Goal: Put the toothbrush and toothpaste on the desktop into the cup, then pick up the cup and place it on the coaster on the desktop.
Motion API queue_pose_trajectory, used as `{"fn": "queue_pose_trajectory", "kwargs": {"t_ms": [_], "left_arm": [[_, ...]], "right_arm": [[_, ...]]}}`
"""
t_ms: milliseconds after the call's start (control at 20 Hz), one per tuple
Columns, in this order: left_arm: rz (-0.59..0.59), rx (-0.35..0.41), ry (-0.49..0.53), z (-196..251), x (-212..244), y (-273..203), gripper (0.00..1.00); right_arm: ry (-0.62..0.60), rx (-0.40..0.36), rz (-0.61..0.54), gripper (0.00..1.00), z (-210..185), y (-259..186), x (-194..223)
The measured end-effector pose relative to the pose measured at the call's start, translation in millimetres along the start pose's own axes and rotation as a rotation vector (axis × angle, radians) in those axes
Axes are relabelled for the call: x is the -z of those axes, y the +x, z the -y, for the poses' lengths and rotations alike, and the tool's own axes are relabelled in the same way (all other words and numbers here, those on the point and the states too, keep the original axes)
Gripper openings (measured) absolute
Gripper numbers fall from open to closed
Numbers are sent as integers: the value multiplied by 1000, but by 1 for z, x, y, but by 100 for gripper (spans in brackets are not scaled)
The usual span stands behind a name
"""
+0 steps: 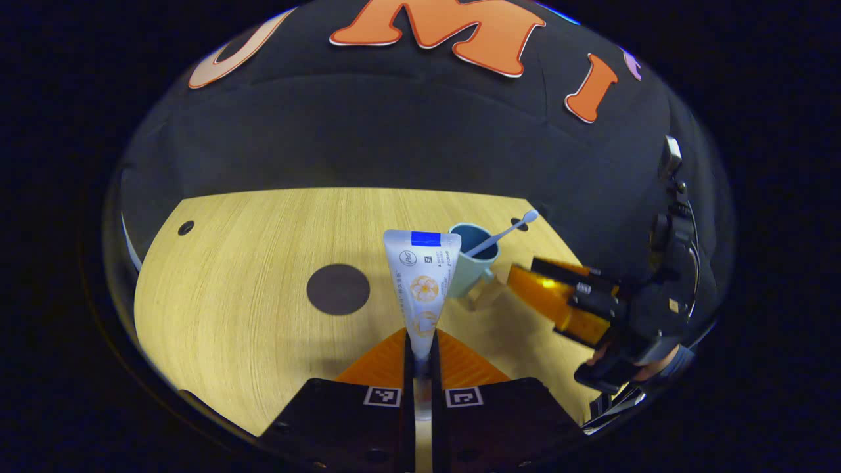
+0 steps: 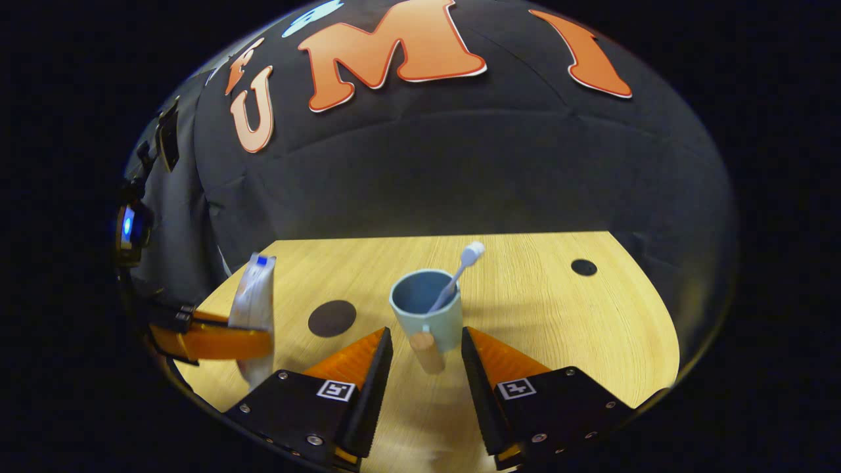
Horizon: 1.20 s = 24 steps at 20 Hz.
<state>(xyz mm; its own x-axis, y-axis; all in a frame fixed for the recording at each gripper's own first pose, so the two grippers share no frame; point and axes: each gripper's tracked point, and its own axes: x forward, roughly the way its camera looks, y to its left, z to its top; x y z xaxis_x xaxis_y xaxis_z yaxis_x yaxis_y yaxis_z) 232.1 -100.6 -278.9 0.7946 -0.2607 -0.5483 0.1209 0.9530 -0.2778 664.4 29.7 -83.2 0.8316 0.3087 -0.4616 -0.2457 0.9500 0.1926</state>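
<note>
- Gripping the toothpaste (image 1: 420, 282), our left gripper (image 1: 421, 358) has both fingers pressed on the tube's lower end; the tube stands upright above the desk (image 1: 250, 341), crimped end up.
- In the right gripper view we see that same tube (image 2: 253, 309) at the left edge, clamped in the left gripper (image 2: 217, 341), raised off the wood.
- Our right gripper (image 2: 427, 355) is spread wide, holding nothing; the cup (image 2: 427, 312) stands just ahead, its wooden handle (image 2: 426, 351) pointing into the gap between the fingers.
- We cannot tell whether either finger touches the handle.
- We note the toothbrush (image 2: 456, 276) already in the cup, leaning right, head above the rim.
- We log the coaster (image 2: 332, 318), a dark disc, bare on the desk, left of the cup and apart from it.
- In the left gripper view, the coaster (image 1: 338, 289) lies left of the tube, the cup (image 1: 474, 259) behind it to the right.
</note>
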Motion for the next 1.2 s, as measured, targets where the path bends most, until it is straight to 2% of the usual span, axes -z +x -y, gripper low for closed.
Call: {"fn": "queue_pose_trajectory", "kwargs": {"t_ms": [50, 100, 150, 200, 350, 650, 700, 850, 1000, 1200], "left_arm": [[34, 7, 7, 3, -8, 2, 10], [74, 12, 12, 5, -21, 5, 10], [116, 19, 20, 9, -32, 10, 10], [157, 24, 28, 11, -42, 13, 10], [274, 43, 51, 21, -70, 26, 10], [529, 88, 71, 42, -130, 47, 7], [560, 90, 72, 45, -137, 50, 10], [615, 105, 69, 58, -149, 66, 10], [643, 105, 70, 65, -152, 84, 10], [638, 85, 111, 68, -141, 110, 10]], "right_arm": [[13, 4, -21, 66, 2, -7, 8], [23, 9, -40, 63, 4, -13, 16], [31, 13, -54, 72, 5, -17, 22], [42, 16, -65, 77, 6, -23, 29], [92, 22, -93, 84, 4, -34, 47], [95, 10, -134, 86, 5, -47, 80], [94, 9, -138, 87, 7, -47, 82], [121, -1, -144, 90, 11, -47, 89], [139, -16, -160, 98, 13, -46, 96], [150, -27, -167, 98, 20, -46, 99]]}}
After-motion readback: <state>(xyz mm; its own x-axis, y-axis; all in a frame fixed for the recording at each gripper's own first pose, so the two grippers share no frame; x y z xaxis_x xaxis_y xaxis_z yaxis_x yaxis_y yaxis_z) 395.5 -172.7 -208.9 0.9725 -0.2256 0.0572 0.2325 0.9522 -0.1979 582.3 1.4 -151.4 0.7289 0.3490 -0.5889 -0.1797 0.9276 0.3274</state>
